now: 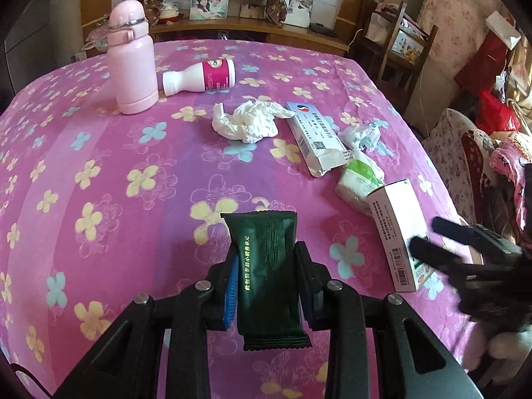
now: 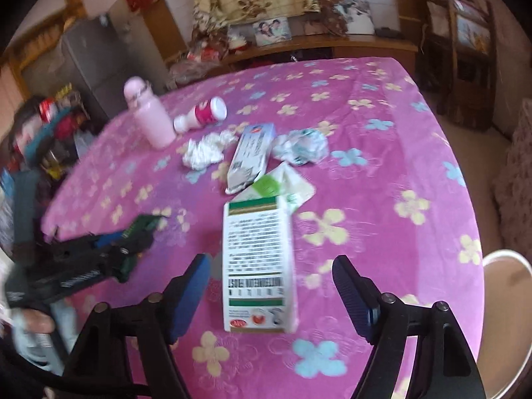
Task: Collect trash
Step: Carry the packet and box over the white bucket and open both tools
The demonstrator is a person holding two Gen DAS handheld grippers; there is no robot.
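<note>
My left gripper (image 1: 267, 249) is shut on a dark green snack wrapper (image 1: 269, 266) and holds it above the pink flowered tablecloth (image 1: 116, 199); it also shows in the right wrist view (image 2: 133, 232). My right gripper (image 2: 271, 266) is open, its fingers on either side of a white and green carton (image 2: 259, 266) lying on the table; the carton also shows in the left wrist view (image 1: 395, 229). Further back lie a crumpled white tissue (image 1: 249, 121), a torn blue-white box (image 1: 316, 136), a crumpled plastic wrapper (image 1: 362, 134), a tissue pack (image 1: 359, 179) and a toppled white bottle (image 1: 199, 78).
A pink flask (image 1: 131, 60) stands upright at the back left. A wooden cabinet with photos (image 1: 232, 23) stands behind the table. A wooden chair (image 1: 399, 43) and a sofa with bags (image 1: 482, 139) are on the right. A white bin rim (image 2: 508, 316) shows by the table's right edge.
</note>
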